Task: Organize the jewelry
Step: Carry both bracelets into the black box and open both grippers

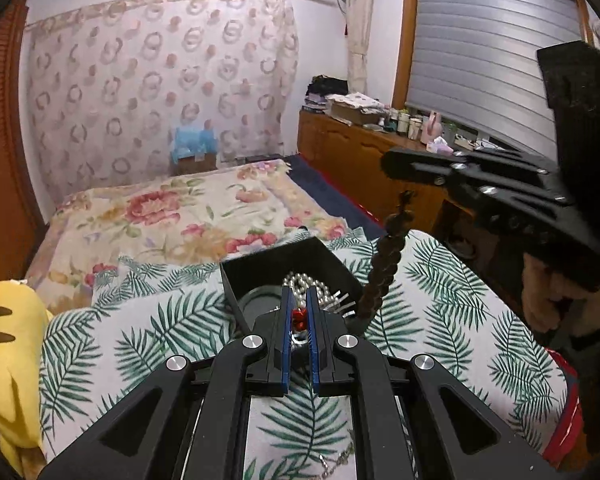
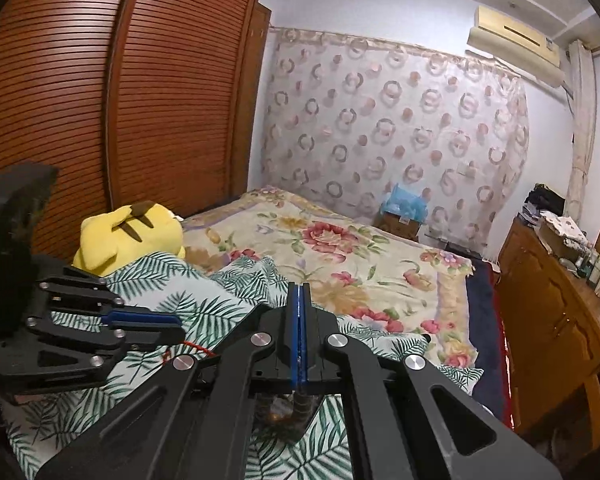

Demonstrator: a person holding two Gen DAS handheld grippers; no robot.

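Nearest in the left wrist view, the left gripper [image 1: 300, 316] points down over the leaf-printed white bedcover [image 1: 171, 320], its blue-padded fingers nearly together and pinching a small red cord piece [image 1: 298, 317]. In the right wrist view a thin red cord [image 2: 195, 347] trails from its tips toward the cover.

Just beyond those tips sits an open black square box [image 1: 300, 258] on the cover, holding a string of white pearl beads [image 1: 308, 286] and a round dark disc at its left.

To the right of the box, the right gripper [image 1: 396, 164] reaches in level from the right edge, carried by a person's hand [image 1: 552, 300]. Its fingers are pressed together on a dark brown beaded bracelet [image 1: 388, 256], which hangs from the tips beside the box's right wall. In the right wrist view the blue pads [image 2: 300, 320] meet flat.

Farther off lie a yellow plush toy [image 2: 127, 236] at the left, a floral blanket [image 2: 340, 248] and a wooden dresser [image 1: 360, 152] at the right.
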